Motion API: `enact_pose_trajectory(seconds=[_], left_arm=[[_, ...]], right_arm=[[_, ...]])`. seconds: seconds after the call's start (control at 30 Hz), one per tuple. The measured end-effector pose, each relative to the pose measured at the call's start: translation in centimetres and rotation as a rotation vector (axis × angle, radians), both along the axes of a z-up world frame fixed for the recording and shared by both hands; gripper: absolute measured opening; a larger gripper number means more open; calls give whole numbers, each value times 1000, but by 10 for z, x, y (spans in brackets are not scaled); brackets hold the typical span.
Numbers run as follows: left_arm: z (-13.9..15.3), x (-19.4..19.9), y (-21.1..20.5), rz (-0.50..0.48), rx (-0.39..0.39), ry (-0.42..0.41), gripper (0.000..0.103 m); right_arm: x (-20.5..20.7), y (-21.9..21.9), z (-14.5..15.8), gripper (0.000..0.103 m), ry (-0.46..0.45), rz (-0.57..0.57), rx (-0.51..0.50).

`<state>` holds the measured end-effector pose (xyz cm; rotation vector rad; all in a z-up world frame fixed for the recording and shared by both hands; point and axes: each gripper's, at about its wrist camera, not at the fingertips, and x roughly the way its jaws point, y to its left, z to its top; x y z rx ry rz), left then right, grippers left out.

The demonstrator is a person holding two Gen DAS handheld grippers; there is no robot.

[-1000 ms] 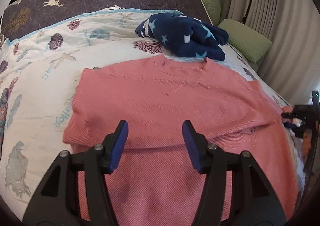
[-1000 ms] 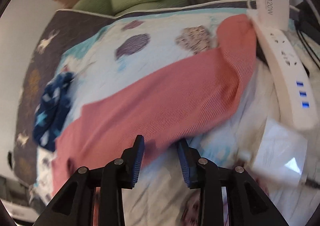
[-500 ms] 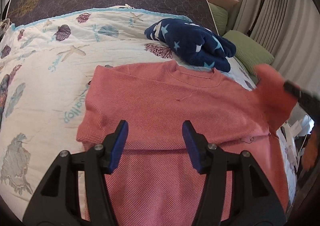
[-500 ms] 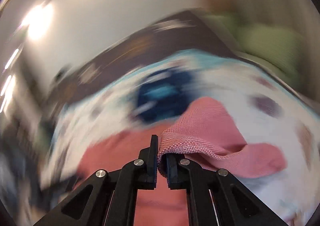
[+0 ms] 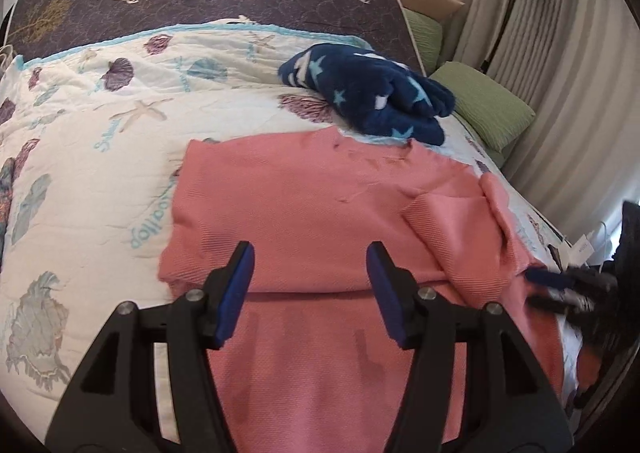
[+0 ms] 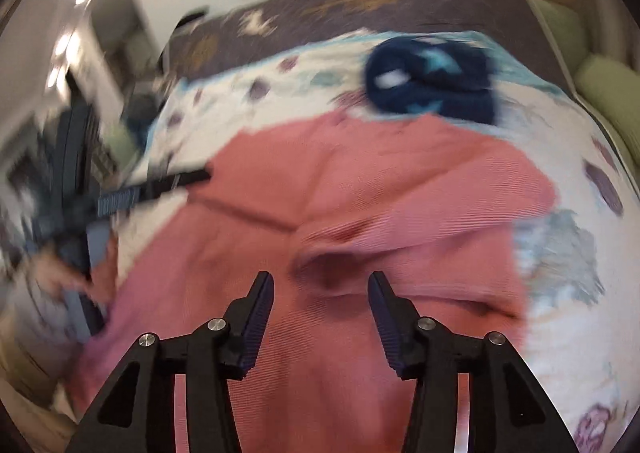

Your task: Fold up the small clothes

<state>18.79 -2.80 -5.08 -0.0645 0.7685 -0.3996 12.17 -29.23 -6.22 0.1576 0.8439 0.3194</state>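
A pink knit top [image 5: 312,213] lies flat on the bed, its left sleeve folded in, its right sleeve [image 5: 472,225] now lying across the body. It also shows in the right wrist view [image 6: 360,213], blurred. My left gripper [image 5: 310,285] is open and empty just above the top's lower half. My right gripper [image 6: 320,305] is open and empty above the folded right sleeve [image 6: 440,221]; it shows at the top's right edge in the left wrist view [image 5: 560,285].
A folded navy star-print garment [image 5: 372,93] lies beyond the collar. The seashell quilt [image 5: 80,157] covers the bed, with green pillows [image 5: 484,105] and curtains at the right. A cable and tag [image 5: 584,249] lie by the right bed edge.
My right gripper carried the right sleeve up and over onto the top's body, then opened and let it go. My left gripper stayed open over the top.
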Motion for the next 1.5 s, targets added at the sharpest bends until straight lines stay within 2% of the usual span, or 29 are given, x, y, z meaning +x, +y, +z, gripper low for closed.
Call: enact_pose_trajectory(seconds=[0.07,0.2,0.23,0.3,0.37,0.47,0.57,0.67,0.7,0.73,0.77,0.83,0.9,1.0,1.1,1.17,1.23,1.27,1.33,1.43,1.5], left_arm=[[0,-3,-6,-15,4,-1,60],[0,-6,-17,-37,19,-3,60],[1,-6,-19,-40,16,-3,60],[6,-5,-30,-67,1,-5,60],[13,-4,-48,-136,-8,-19,60],[19,1,-82,-271,-29,-7,60],[17,13,-137,-398,-13,36,60],[7,27,-179,-459,14,95,58],[1,33,-192,-468,25,120,39],[-5,39,-205,-484,23,149,12],[-9,44,-213,-490,22,174,6],[-11,51,-219,-463,-11,205,4],[-1,51,-206,-450,-97,188,4],[30,41,-156,-373,-195,77,4],[51,23,-79,-188,-230,-80,5],[48,9,-18,-16,-292,-128,5],[35,-3,31,99,-337,-112,15],[29,-7,43,125,-333,-96,18],[17,-13,66,178,-304,-56,30],[5,-10,81,226,-325,16,41],[3,-4,81,221,-327,40,46]], right_arm=[[5,-35,4,50,12,-114,88],[22,-104,-4,50,114,-434,246],[27,-114,-6,50,133,-477,286],[33,-128,-10,50,159,-512,368],[39,-133,-13,50,168,-531,402],[41,-131,-16,50,169,-537,406],[36,-126,-19,50,174,-534,423],[30,-130,-22,50,174,-570,381],[26,-131,-20,50,174,-585,350],[23,-132,-18,50,171,-590,327],[18,-134,-15,50,168,-590,306],[11,-138,-11,50,167,-588,284],[2,-141,-4,50,151,-584,256],[-7,-140,6,50,117,-570,209],[-11,-129,13,50,93,-514,180],[-10,-115,18,50,70,-459,147],[-7,-99,19,50,59,-408,112],[-4,-87,18,50,56,-374,87],[1,-70,16,50,56,-327,51],[5,-50,9,50,69,-282,33],[5,-44,6,50,76,-275,30]])
